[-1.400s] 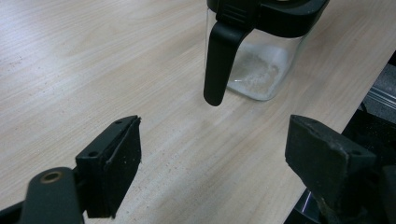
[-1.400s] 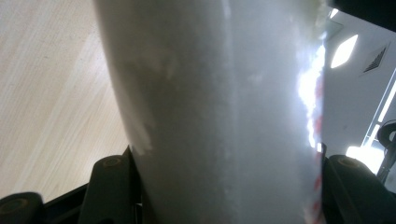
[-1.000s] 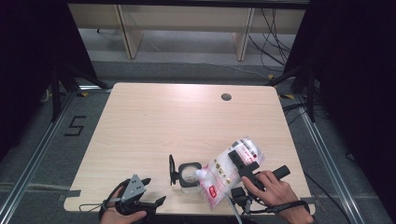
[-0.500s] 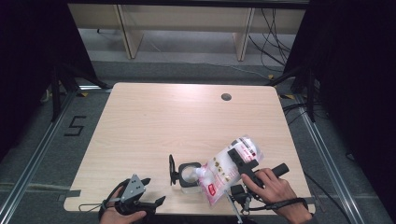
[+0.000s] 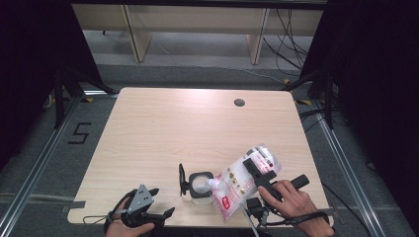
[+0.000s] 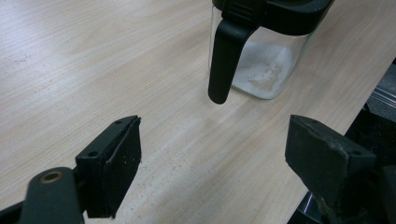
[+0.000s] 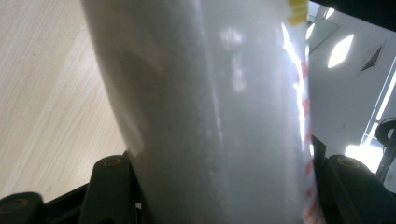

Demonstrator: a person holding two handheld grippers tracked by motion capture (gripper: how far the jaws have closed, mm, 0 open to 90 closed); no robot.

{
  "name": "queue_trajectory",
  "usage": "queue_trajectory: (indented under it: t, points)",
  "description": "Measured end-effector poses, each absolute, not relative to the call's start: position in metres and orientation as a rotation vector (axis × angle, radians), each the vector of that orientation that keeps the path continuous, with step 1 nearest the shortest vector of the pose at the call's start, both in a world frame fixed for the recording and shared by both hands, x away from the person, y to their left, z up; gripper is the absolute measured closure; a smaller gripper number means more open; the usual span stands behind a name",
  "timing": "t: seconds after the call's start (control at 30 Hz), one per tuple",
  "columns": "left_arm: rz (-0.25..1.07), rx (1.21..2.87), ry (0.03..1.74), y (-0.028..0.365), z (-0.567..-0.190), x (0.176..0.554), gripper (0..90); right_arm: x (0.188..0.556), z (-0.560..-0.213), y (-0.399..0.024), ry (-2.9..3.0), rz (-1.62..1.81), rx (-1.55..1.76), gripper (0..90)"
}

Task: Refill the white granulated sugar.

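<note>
The right claw is clamped on a white pouch, its jaws pressing the pouch from both sides; in the right gripper view the pouch stands between the two black jaws and blocks most of what lies beyond. The right hand holds the claw near the tabletop's front right edge. The pouch is tilted, its upper end toward the right and its lower corner down at the open mouth of a jar.

The jar is clear with a black rim and a black handle on its left side. It stands upright on the tabletop near the front edge, with a little white powder in its bottom, seen in the left gripper view.

The left claw is spread wide, holding nothing, its jaws well apart above bare wood in its own view. The left hand holds it at the front left edge, apart from the jar.

A dark round hole sits near the tabletop's far edge.
</note>
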State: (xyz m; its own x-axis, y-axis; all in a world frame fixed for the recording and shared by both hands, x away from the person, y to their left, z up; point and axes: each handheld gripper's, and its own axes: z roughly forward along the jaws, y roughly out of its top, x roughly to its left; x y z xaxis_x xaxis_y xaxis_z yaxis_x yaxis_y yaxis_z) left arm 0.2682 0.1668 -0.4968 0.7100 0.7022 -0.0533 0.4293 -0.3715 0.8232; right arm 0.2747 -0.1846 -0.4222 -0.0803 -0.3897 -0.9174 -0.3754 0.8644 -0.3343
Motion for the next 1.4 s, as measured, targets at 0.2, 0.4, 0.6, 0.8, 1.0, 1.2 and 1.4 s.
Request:
queue_trajectory:
  t: [0.2,0.4,0.6,0.8,1.0,1.2,1.4]
  points:
    - [0.403,2.04,0.851,0.1681,-0.4959,0.2689,18.0,0.2728,-0.4206,-0.1809,1.666,-0.028,-0.644,43.3]
    - [0.387,2.025,0.861,0.1667,-0.4969,0.2686,18.0,0.2736,-0.4213,-0.1828,1.683,0.001,-0.601,43.3]
    - [0.41,2.05,0.844,0.1688,-0.4957,0.2694,18.0,0.2755,-0.4189,-0.1874,1.679,-0.002,-0.575,43.3]
    - [0.399,2.026,0.844,0.167,-0.4969,0.2697,18.0,0.2728,-0.4189,-0.1851,1.678,0.008,-0.586,43.4]
    - [0.401,2.021,0.862,0.1688,-0.496,0.2685,18.0,0.2718,-0.4201,-0.182,1.68,0.016,-0.595,43.4]
    - [0.401,2.045,0.852,0.169,-0.4954,0.2687,18.0,0.2736,-0.4189,-0.1831,1.675,0.015,-0.607,43.4]
    - [0.407,2.039,0.839,0.1682,-0.4962,0.2699,18.0,0.2733,-0.4187,-0.1876,1.68,0.015,-0.577,43.4]
